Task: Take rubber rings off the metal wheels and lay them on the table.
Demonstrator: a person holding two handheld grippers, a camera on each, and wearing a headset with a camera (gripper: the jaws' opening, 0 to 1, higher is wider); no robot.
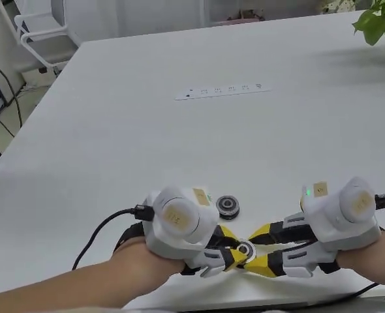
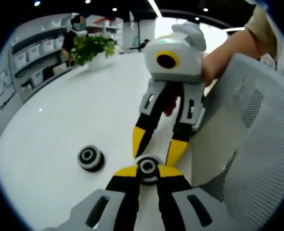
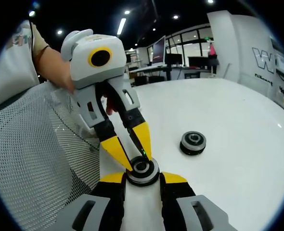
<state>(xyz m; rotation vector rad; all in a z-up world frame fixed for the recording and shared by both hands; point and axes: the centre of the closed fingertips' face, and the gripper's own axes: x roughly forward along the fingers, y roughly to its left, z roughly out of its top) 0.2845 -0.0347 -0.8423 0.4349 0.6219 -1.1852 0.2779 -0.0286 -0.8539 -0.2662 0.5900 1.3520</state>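
Wheel (image 1: 245, 249) pinched by both L tool (image 3: 137, 160) & R tool (image 2: 154, 156) over table (image 1: 179, 143); 2nd wheel (image 1: 228, 206) sits just beyond.

table (image 1: 114, 130): a smooth white top with a soft sheen was seen
wheel (image 1: 245, 250): a bright polished metal hub was ringed by matt black rubber
second wheel (image 1: 228, 205): the same shiny metal and dull black rubber were shown
left gripper (image 1: 235, 249): smooth white plastic shell, matt yellow and black jaws
right gripper (image 1: 256, 248): alike in plastic and finish
chair (image 2: 248, 144): grey open mesh cloth, rough
cable (image 1: 101, 231): smooth black sheath
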